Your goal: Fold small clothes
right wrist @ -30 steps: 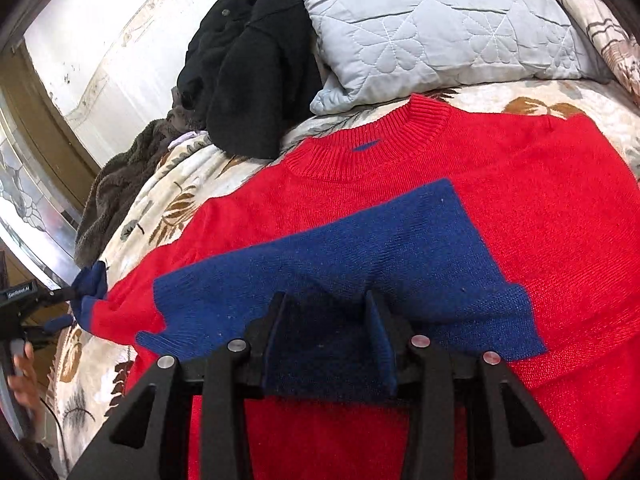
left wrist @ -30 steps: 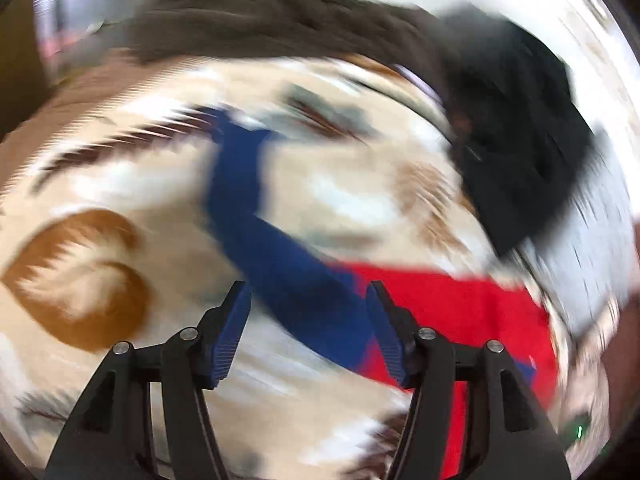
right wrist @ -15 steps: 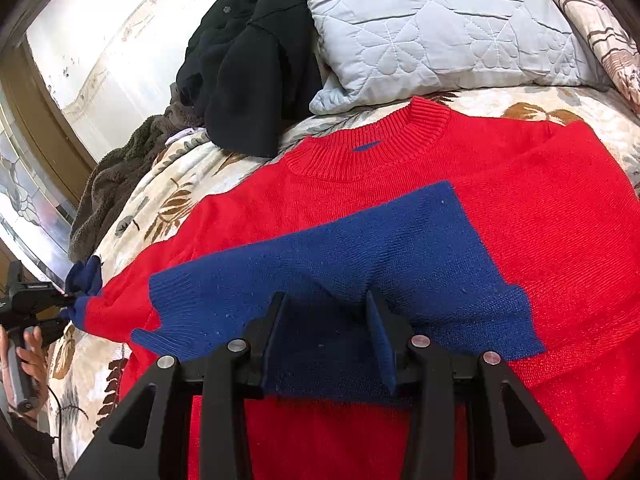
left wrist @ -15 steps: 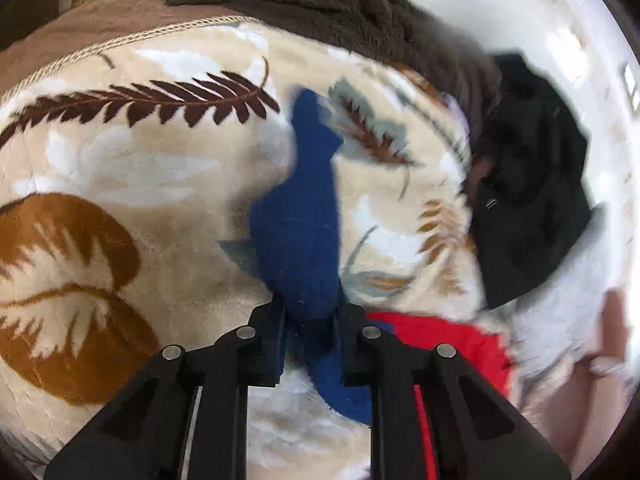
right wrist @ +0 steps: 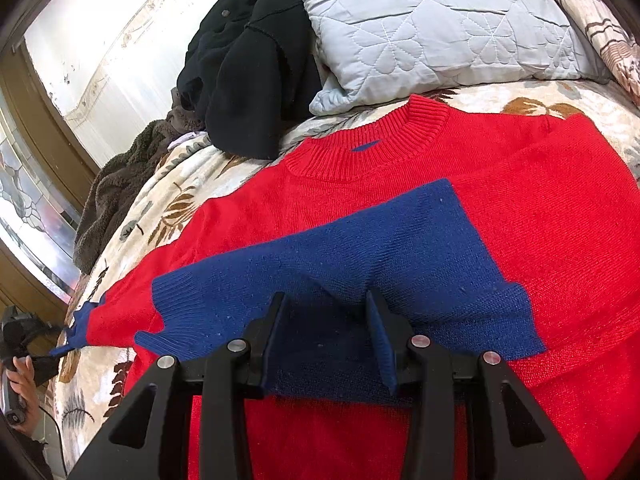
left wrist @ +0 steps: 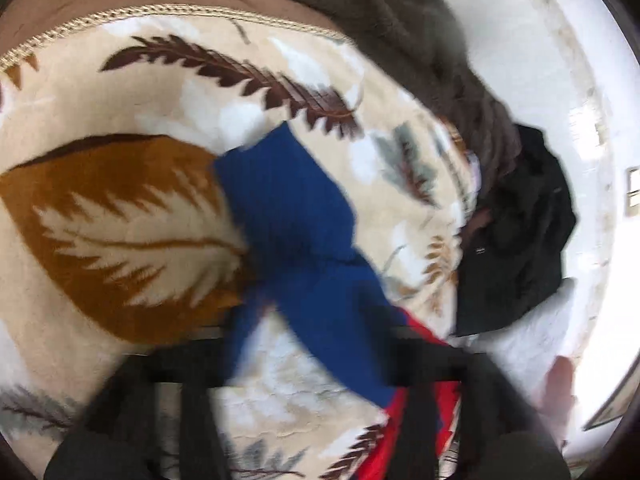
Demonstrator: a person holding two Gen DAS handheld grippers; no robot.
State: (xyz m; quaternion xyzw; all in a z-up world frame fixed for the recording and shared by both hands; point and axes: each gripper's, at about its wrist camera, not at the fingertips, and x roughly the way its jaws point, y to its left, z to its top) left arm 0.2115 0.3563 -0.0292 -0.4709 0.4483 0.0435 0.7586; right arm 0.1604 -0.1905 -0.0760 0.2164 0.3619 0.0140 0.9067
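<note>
A red sweater with blue sleeves lies flat on a leaf-patterned blanket. One blue sleeve is folded across the chest. My right gripper rests on this sleeve with its jaws apart, a fold of blue knit between them. The other sleeve's blue cuff stretches across the blanket in the left wrist view. My left gripper is heavily blurred there; its fingers straddle the blue cuff, and their state cannot be read. In the right wrist view the left gripper sits at the cuff end.
A grey quilted pillow and a black garment lie beyond the sweater's collar. A dark brown fleece lies along the bed's far edge by the wall. The black garment and fleece also show in the left wrist view.
My left gripper closed around the blue cuff half a second ago and now moves fast, blurring the view; the cuff has shifted. The right gripper stays on the folded sleeve.
</note>
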